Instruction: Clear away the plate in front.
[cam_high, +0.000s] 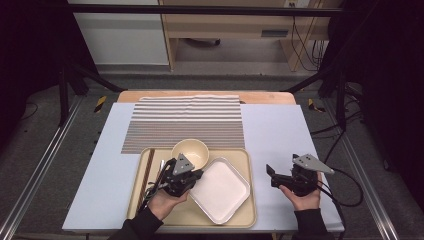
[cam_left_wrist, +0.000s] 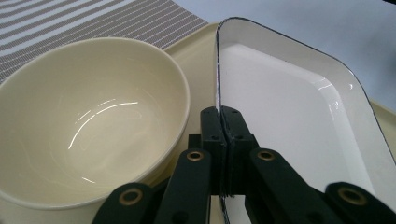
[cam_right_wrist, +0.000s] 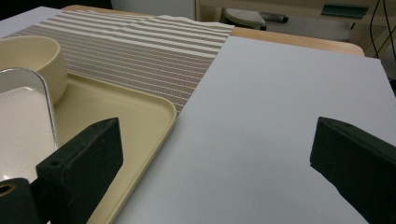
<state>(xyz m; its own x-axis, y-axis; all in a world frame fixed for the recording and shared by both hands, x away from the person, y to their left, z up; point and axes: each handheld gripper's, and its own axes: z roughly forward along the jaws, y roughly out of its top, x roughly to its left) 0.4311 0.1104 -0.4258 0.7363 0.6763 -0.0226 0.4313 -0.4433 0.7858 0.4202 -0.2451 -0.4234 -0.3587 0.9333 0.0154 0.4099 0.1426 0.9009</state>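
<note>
Now dish rim (cam_left_wrist: 217, 70) inside left claw (cam_left_wrist: 220, 112)

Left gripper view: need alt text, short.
The left tongs are shut on the near rim of a white rectangular dish with a dark edge. A cream bowl, empty, sits just left of the dish on a beige tray, with a striped mat behind.

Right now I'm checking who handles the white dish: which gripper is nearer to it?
Left. The left gripper is clamped on the rim of the white dish. The right gripper hangs open over the pale sheet, off the tray.
</note>
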